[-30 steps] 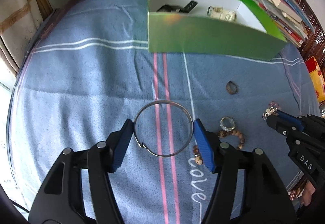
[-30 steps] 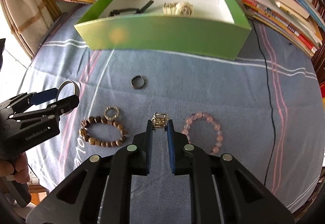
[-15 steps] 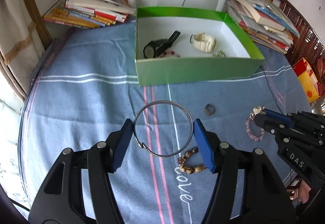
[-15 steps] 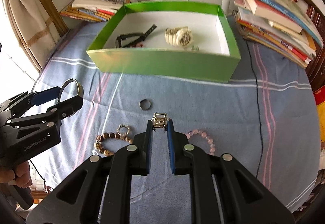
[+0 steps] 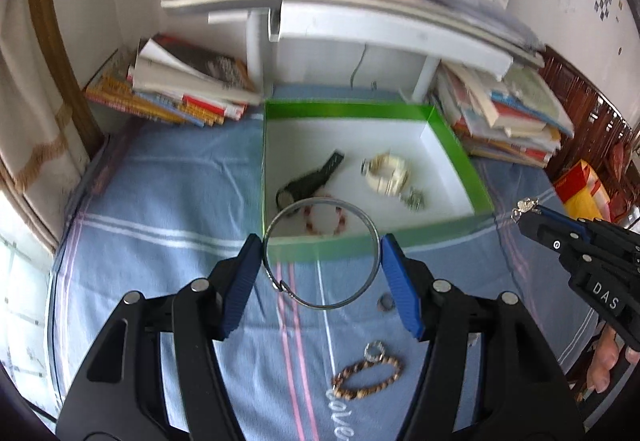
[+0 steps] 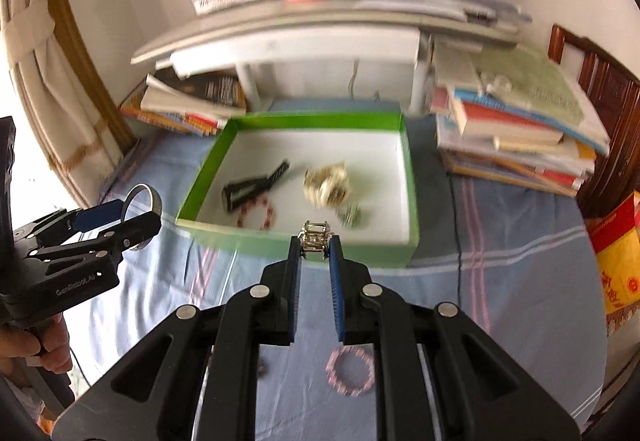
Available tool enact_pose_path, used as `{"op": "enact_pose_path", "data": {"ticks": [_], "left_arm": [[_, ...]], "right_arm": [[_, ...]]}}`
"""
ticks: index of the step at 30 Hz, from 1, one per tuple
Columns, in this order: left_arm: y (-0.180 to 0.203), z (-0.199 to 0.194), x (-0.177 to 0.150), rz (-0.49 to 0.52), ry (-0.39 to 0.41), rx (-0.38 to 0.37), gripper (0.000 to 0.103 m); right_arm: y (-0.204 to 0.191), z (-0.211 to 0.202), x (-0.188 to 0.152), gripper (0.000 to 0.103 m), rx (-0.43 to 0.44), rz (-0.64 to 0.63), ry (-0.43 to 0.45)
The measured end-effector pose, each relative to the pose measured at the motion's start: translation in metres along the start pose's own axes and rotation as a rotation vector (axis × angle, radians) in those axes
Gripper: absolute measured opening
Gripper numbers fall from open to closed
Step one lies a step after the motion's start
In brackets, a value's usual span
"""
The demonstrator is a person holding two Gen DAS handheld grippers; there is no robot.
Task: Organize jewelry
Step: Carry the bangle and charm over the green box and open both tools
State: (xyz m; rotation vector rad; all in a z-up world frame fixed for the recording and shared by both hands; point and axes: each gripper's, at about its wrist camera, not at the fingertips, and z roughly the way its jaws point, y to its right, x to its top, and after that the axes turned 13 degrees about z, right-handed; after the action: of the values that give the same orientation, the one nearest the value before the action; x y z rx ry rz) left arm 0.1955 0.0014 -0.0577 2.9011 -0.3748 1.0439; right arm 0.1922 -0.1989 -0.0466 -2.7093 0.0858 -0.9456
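Note:
My left gripper [image 5: 322,253] is shut on a thin silver bangle [image 5: 362,219], held in the air near the front wall of the green box [image 5: 456,157]. It also shows in the right wrist view [image 6: 132,211]. My right gripper [image 6: 316,243] is shut on a small silver ring [image 6: 316,231], also raised before the box [image 6: 412,177]; it shows in the left wrist view [image 5: 526,211]. The box holds a black watch [image 5: 310,181], a cream watch [image 5: 388,173], a red bead bracelet [image 5: 324,217] and a small silver piece [image 5: 414,199].
On the blue cloth [image 5: 168,209] lie a wooden bead bracelet [image 5: 368,377], a sparkly ring [image 5: 374,351], a dark ring [image 5: 386,303] and a pink bead bracelet [image 6: 352,371]. Book stacks [image 5: 184,85] [image 6: 516,129] flank the box under a white shelf [image 5: 360,21].
Both grippers have risen and moved toward the box with their loads; the cloth and loose jewelry have dropped lower in view, and the box interior shows more fully.

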Motion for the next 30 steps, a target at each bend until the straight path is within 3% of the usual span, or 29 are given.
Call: {"op": "enact_pose_path", "data": {"ticks": [9,20,30], "left_arm": [[-0.003,0.015,0.043,-0.006,0.041,0.014,0.061],[0.007,0.079,0.052,0.008,-0.046,0.003,0.061],[0.002,0.134,0.046,0.006,-0.155,0.008,0.061]], "right_arm": [[0.003,0.013,0.044,0.014,-0.006,-0.014,0.069],[0.028,0.102,0.04,0.014,-0.077,0.027,-0.076],[0.042,0.147,0.033,0.014,-0.11,0.038,-0.154]]}}
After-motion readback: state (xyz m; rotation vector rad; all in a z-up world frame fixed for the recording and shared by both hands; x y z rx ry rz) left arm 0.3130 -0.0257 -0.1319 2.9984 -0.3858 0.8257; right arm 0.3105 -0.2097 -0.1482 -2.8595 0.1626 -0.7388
